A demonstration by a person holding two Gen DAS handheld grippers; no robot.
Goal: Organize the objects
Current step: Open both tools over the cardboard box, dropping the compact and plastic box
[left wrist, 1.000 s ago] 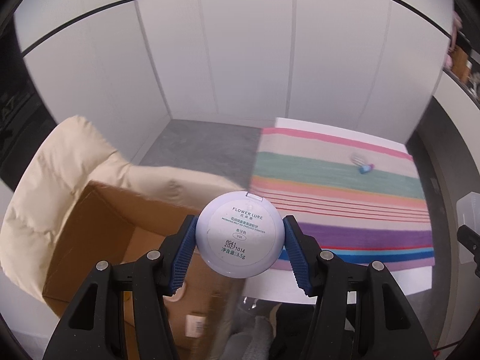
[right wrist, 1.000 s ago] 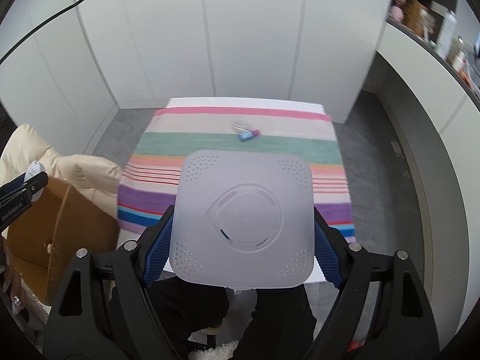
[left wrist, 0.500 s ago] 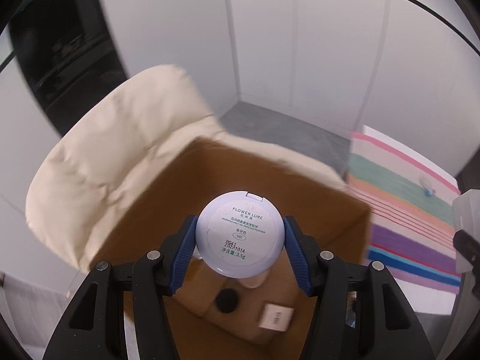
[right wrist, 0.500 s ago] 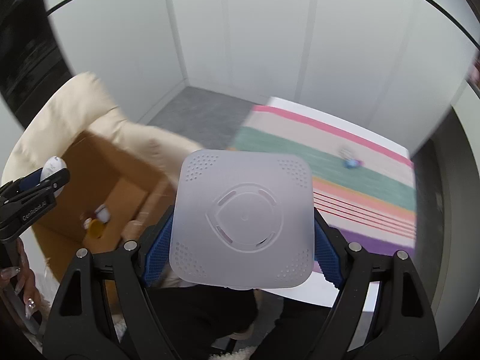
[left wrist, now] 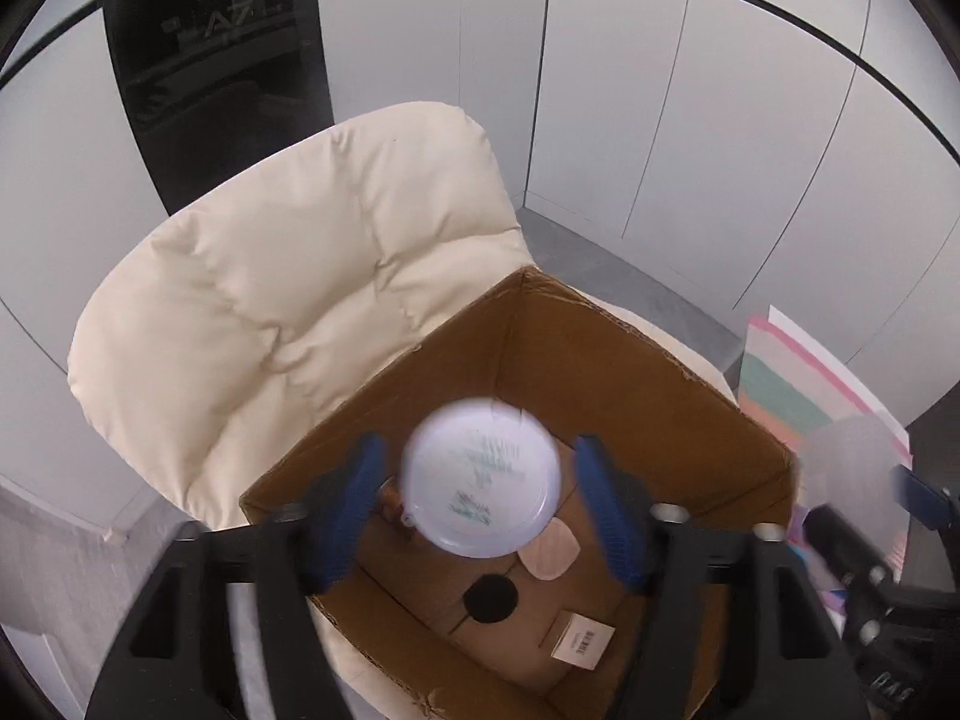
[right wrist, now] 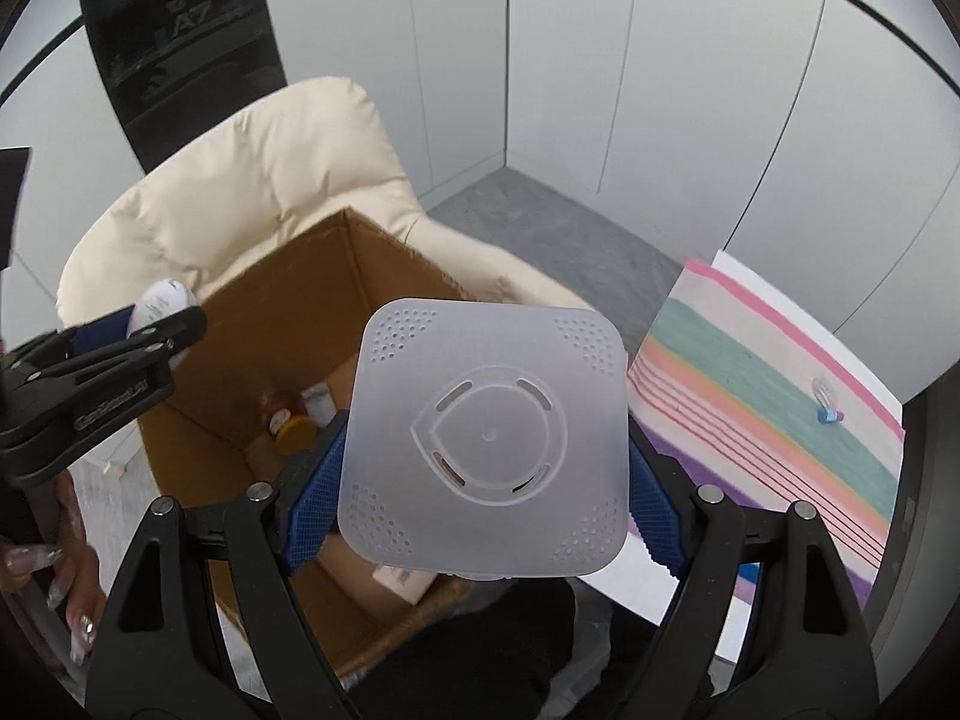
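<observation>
Over the cardboard box (left wrist: pixel 606 330) on the cream chair (left wrist: pixel 288 276), the left gripper (left wrist: pixel 480 510) is opening, pads clear of the round white compact (left wrist: pixel 480 477), while the right gripper (right wrist: pixel 486 486), jaws widening, brackets the square white lid (right wrist: pixel 486 450) at the box's near edge

a cream padded chair (left wrist: pixel 288 300) stands against pale wall panels (left wrist: pixel 690 120), beside a dark glass panel (left wrist: pixel 216 48). grey floor (right wrist: pixel 540 228) shows behind it, in the corner.

Cream chair (left wrist: pixel 288 276) bearing cardboard box (left wrist: pixel 600 354), striped cloth (right wrist: pixel 774 396) under small clip (right wrist: pixel 827 401)
</observation>
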